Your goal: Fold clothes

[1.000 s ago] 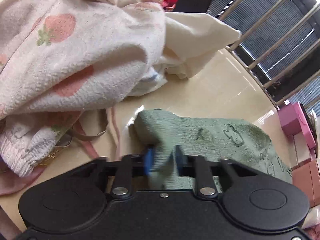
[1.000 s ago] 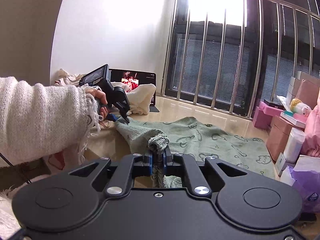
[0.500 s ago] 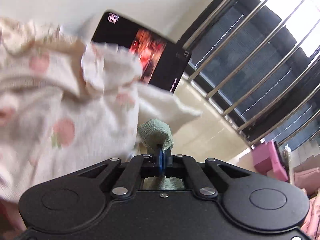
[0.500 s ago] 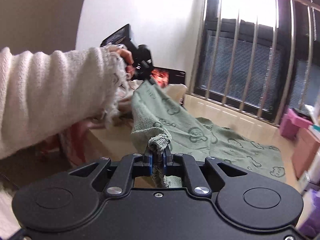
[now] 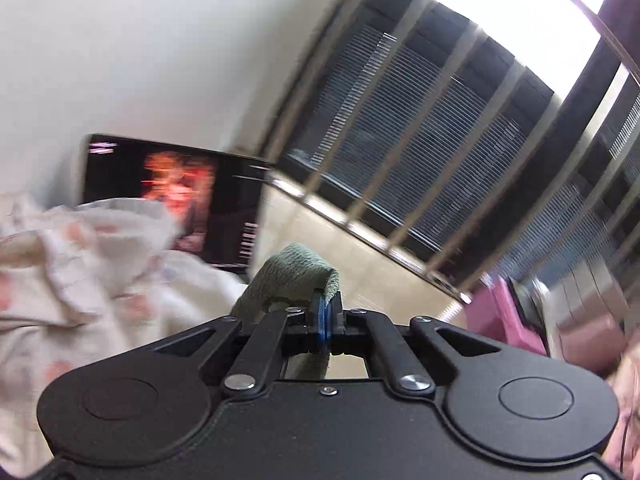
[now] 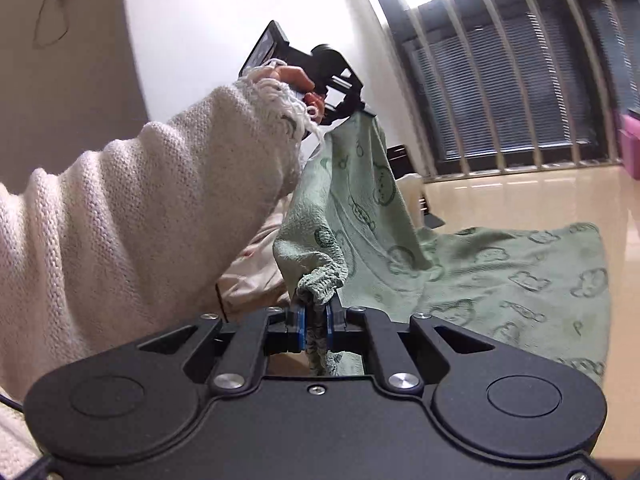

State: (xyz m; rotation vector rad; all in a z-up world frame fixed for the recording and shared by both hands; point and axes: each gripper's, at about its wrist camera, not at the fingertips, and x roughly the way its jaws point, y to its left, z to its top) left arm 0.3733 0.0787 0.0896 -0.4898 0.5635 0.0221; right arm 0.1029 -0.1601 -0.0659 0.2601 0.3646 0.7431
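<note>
A green towel [image 6: 500, 280] with printed bears lies partly on the cream floor, its near edge lifted. My right gripper [image 6: 315, 320] is shut on one bunched corner of it. My left gripper [image 5: 325, 320] is shut on another corner [image 5: 292, 276]; in the right wrist view it [image 6: 362, 110] is held high at upper left, with the towel hanging from it. A white-sleeved arm [image 6: 160, 216] holds the left gripper.
A heap of pale strawberry-print clothes [image 5: 80, 272] lies at the left. A dark lit screen [image 5: 172, 200] leans on the white wall. Metal window bars [image 5: 420, 168] run along the far side. Pink boxes [image 5: 504, 316] stand at the right.
My left gripper closed on the towel corner and rose high, lifting that edge off the floor. My right gripper kept its grip and tilted upward.
</note>
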